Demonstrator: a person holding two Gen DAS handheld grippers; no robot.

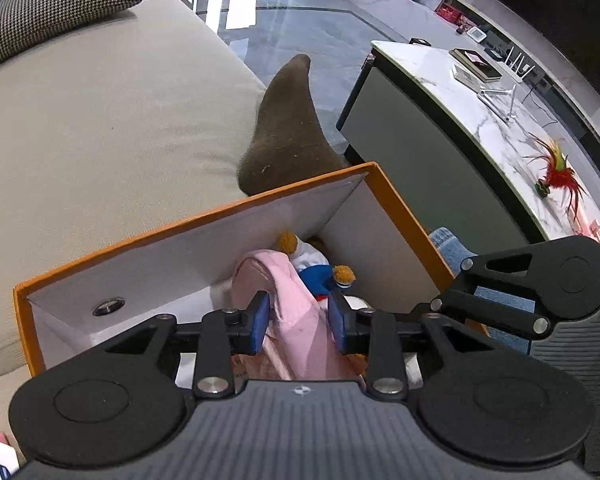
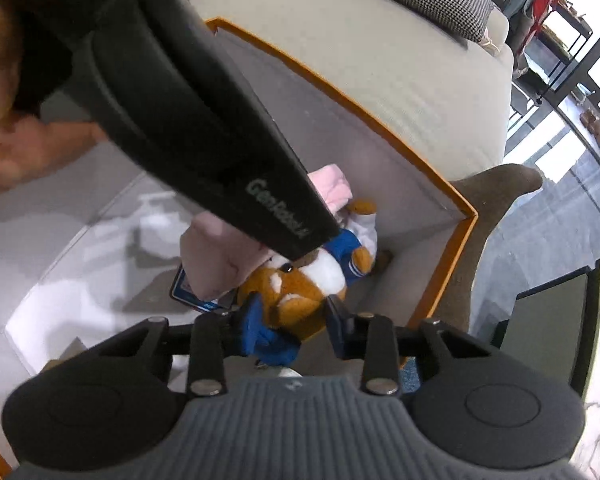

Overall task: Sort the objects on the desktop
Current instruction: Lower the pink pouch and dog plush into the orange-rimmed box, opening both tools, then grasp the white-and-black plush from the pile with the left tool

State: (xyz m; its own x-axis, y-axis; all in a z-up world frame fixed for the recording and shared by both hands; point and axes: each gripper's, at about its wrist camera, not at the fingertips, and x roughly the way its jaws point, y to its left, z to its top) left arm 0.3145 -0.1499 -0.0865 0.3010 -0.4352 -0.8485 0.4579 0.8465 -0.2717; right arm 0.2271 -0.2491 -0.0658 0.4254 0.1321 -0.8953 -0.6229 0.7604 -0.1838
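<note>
An orange box with white inner walls sits on a person's lap; it also shows in the right wrist view. Inside lie a pink cloth and a brown-and-white plush toy in blue clothes. My left gripper straddles the pink cloth over the box, its pads apart with a gap to the cloth on the right. My right gripper is open around the plush toy's head inside the box. The pink cloth lies beside the toy. The left gripper's body crosses the right wrist view.
A beige sofa with a checked cushion lies left. A foot in a brown sock sticks out beyond the box. A marble-topped table with books and a red feather toy stands right.
</note>
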